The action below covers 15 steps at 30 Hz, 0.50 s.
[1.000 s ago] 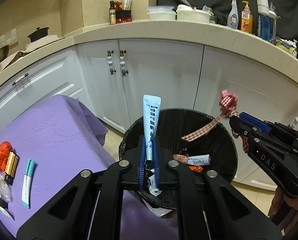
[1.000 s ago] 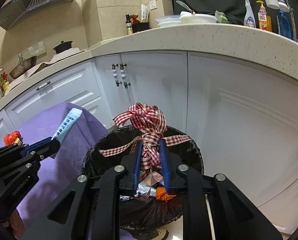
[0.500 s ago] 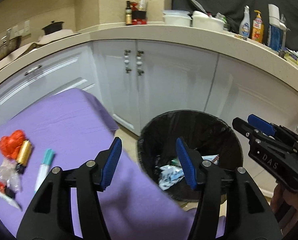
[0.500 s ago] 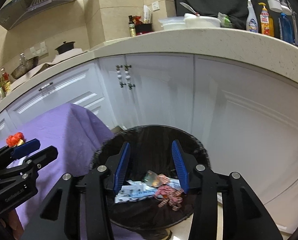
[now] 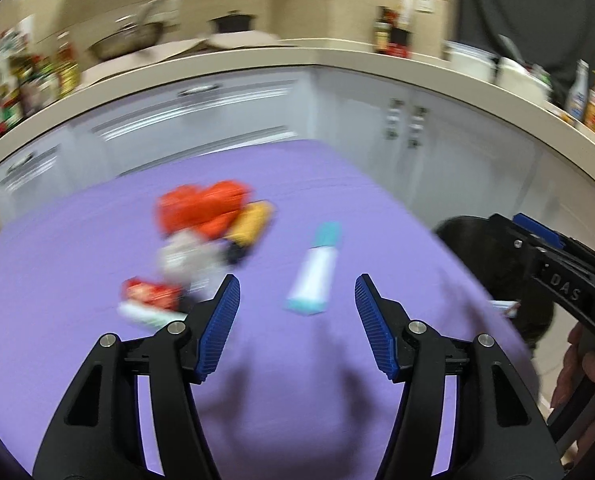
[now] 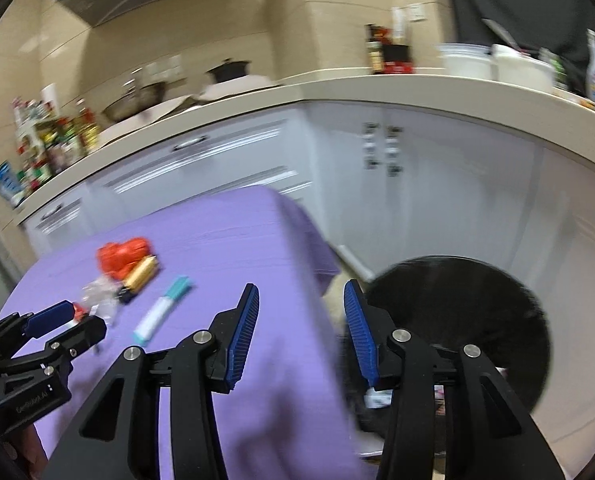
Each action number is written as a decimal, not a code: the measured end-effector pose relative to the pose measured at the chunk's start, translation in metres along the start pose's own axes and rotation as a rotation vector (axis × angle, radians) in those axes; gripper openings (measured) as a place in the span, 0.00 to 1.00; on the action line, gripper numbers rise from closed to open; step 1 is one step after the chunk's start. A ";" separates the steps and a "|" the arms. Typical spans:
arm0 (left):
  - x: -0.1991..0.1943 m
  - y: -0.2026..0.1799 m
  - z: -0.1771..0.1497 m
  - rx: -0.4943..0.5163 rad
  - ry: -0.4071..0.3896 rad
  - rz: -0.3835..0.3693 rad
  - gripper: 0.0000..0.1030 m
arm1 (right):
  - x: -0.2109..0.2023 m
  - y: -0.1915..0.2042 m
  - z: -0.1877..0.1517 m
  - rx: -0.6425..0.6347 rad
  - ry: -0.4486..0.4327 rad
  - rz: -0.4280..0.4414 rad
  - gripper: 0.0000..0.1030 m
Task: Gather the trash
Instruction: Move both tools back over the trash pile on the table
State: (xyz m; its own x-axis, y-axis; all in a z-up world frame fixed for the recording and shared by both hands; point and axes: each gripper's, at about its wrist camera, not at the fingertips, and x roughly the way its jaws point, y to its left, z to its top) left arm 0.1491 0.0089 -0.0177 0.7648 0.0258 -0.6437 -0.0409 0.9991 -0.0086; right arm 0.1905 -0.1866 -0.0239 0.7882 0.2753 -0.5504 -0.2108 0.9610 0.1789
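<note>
White kitchen cabinets (image 6: 225,168) and a pale curved countertop (image 5: 377,60) fill the upper half of both blurred views, with bottles and pots along the counter that we cannot make out. Below them spreads a purple cloth (image 5: 77,280) over a table.

On that cloth lies the trash. A white tube with a teal cap (image 5: 316,270) sits at centre frame in the left wrist view. To its left is a cluster: a crumpled red-orange wrapper (image 5: 201,210), a small gold cylinder (image 5: 251,222) touching it, some clear plastic, and a red packet (image 5: 149,292) lower left. The right wrist view shows the same group at left of frame, the tube (image 6: 162,310) angled up to the right.

Our left gripper (image 5: 297,320) has its jaws spread and widening, nothing between them, the tube just beyond the blue pads (image 5: 221,324). Our right gripper (image 6: 301,328) is also released and empty. A black-lined bin (image 6: 469,320) stands at lower right, beside the cloth's hanging edge, with scraps inside.
</note>
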 end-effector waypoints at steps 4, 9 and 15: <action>-0.007 0.052 -0.009 -0.072 0.011 0.083 0.57 | 0.015 0.043 -0.002 -0.053 0.033 0.072 0.43; -0.016 0.099 -0.021 -0.142 0.022 0.157 0.57 | 0.031 0.080 -0.009 -0.085 0.086 0.120 0.43; -0.023 0.139 -0.029 -0.217 0.025 0.193 0.57 | 0.055 0.112 -0.016 -0.130 0.167 0.118 0.43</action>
State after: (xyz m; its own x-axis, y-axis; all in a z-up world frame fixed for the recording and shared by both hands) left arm 0.1070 0.1462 -0.0263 0.7138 0.2111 -0.6678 -0.3227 0.9454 -0.0462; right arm 0.2005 -0.0630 -0.0472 0.6492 0.3755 -0.6615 -0.3770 0.9141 0.1490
